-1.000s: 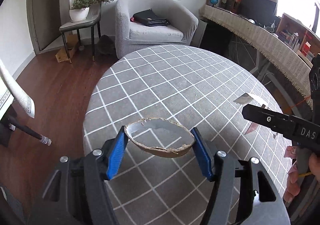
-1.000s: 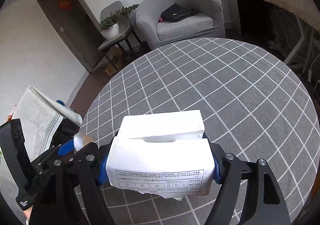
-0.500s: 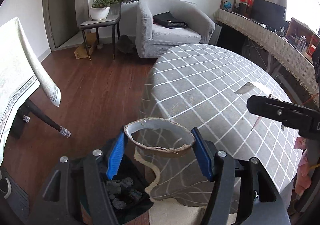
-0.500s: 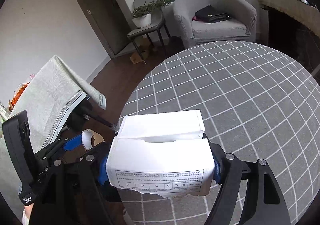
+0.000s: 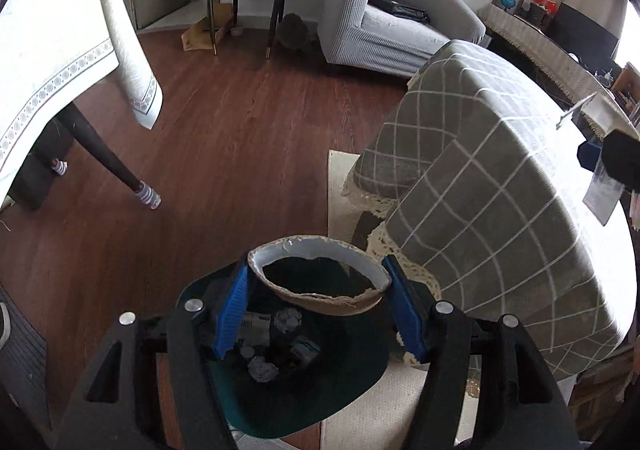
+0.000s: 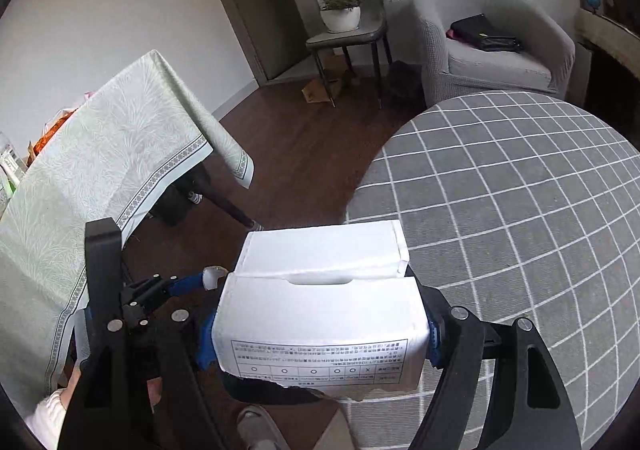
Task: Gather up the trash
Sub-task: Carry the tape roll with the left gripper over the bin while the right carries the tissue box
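Torn cardboard ring (image 5: 320, 278) in left gripper (image 5: 316, 310); right gripper (image 6: 316, 334) clamps boxy white carton (image 6: 320, 310).

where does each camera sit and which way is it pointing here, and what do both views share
Left wrist: sits on the left gripper, looking down along its blue fingers at a torn paper cup clamped over a dark trash bin; the right gripper's tip shows at the right edge.
Right wrist: sits on the right gripper, looking down past a white box it grips; the left gripper and a hand show lower left.
Shared: checked table, grey armchair, potted plant, pale tablecloth.
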A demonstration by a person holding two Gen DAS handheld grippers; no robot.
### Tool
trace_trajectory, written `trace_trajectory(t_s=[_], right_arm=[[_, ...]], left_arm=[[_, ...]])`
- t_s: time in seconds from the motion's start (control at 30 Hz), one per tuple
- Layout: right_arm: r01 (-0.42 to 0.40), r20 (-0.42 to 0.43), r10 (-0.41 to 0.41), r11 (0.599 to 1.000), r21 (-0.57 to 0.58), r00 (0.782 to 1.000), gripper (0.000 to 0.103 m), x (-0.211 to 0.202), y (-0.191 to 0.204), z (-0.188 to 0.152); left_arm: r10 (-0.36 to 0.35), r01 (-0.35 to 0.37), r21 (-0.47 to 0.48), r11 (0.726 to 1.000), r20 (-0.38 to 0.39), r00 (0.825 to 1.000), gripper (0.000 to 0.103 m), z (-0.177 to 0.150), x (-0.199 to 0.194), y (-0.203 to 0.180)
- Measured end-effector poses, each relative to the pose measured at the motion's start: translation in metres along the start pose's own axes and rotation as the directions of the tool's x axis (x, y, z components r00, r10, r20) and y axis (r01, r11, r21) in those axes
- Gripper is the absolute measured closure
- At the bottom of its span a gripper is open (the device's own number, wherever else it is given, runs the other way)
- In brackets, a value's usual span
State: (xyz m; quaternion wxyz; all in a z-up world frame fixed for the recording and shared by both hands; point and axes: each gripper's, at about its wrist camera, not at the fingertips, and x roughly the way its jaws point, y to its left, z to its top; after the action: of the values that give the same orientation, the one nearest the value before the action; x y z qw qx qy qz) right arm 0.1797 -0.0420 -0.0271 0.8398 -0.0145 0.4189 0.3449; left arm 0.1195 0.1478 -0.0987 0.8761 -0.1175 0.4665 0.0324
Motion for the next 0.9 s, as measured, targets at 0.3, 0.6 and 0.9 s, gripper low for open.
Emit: trace_trajectory(t_s=[0.3,0.6,0.9], right_arm=[[-0.026,-0.061,0.024,0.999,-0.029,0.998,0.027,0.043,0.035,-0.003],[0.007,-0.119,-0.010,0.999,-0.033,0.993,0.027,0.075,0.044,-0.009],[-0.030,-0.126,0.020,0.996,-0.083,0.992,0.027,0.084,0.074,-0.007]], left_arm=[[0.029,-0.030,-0.002,1.000,-0.135,0.990,0.036,-0.027,0.032,0.032],[0.014,-0.012,0.010,1.000,-0.282,0.959,0.035,-0.061,0.065,0.044],[0.009,-0.015,-0.017,1.000,-0.312,0.950,0.029,-0.070,0.066,0.062]])
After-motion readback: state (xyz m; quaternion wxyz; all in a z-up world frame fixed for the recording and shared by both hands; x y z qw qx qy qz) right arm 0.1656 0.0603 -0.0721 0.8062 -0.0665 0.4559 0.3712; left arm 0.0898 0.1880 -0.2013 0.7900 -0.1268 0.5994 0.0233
